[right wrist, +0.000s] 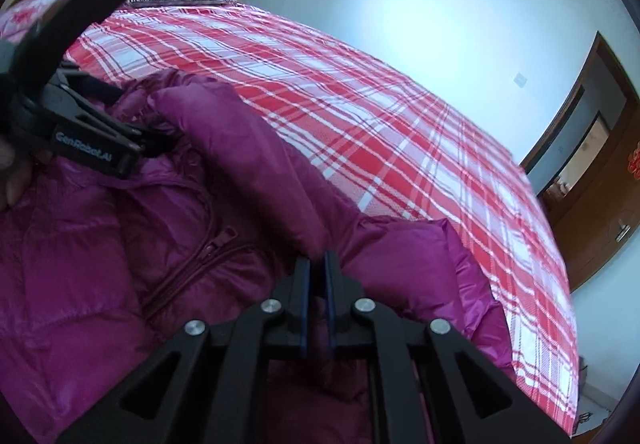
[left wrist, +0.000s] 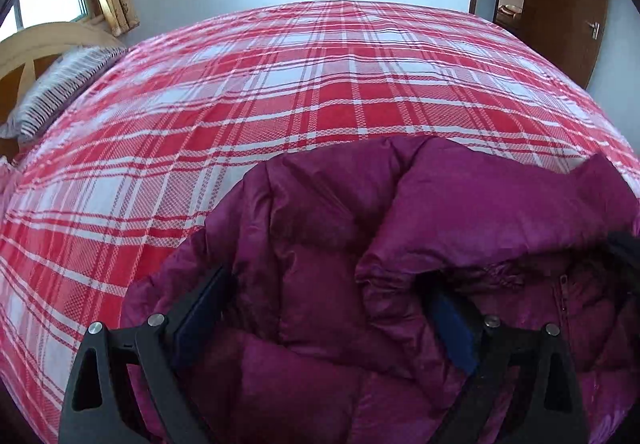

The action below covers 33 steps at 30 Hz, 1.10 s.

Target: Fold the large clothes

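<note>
Right wrist view: puffy magenta quilted jacket, zipper up, lies at the near edge of the red plaid bed; right gripper is nearly closed, pinching the glossy sleeve mid-fold. Left gripper stands wide, straddling padding without pinching. Next, probably lay the sleeve across the front; slick fabric may slip.

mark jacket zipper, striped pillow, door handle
jacket zipper (right wrist: 208,244): right wrist view, on the slider near the chest.
striped pillow (left wrist: 60,92): left wrist view, middle of its top face.
door handle (left wrist: 595,29): left wrist view, on the metal lever.
</note>
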### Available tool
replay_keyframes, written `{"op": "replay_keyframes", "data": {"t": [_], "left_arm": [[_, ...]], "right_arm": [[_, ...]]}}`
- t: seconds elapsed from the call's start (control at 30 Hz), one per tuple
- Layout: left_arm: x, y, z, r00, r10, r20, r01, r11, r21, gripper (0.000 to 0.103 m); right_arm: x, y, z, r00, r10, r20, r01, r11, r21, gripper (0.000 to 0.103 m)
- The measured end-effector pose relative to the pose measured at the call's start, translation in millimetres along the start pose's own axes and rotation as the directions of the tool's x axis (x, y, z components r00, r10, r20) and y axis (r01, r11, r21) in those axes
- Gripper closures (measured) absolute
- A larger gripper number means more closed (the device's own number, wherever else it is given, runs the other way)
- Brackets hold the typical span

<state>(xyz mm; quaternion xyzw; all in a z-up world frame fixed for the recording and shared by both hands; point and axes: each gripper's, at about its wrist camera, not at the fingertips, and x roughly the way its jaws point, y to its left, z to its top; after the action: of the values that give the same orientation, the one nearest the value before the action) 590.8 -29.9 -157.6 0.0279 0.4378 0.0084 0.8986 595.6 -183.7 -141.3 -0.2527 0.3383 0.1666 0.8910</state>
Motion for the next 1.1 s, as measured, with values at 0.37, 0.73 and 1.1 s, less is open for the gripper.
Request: {"op": "replay_keyframes", "data": {"t": [0.37, 0.73, 1.1], "left_arm": [[-1, -3, 2, 1.0, -0.004, 0.021, 0.004, 1.0, 0.003, 0.008], [-68, -14, 3, 0.987, -0.051, 0.152, 0.041, 0.997, 0.071, 0.008], [-19, -59, 48, 0.991, -0.002, 0.137, -0.018, 0.99, 0.14, 0.008]], "right_arm": [[-41, -77, 49, 0.991, 0.094, 0.099, -0.13, 0.87, 0.476, 0.069], [-3, -64, -14, 0.995, 0.077, -0.062, -0.036, 0.867, 0.497, 0.076], [7, -46, -19, 0.994, 0.04, -0.103, 0.007, 0.908, 0.419, 0.075]]}}
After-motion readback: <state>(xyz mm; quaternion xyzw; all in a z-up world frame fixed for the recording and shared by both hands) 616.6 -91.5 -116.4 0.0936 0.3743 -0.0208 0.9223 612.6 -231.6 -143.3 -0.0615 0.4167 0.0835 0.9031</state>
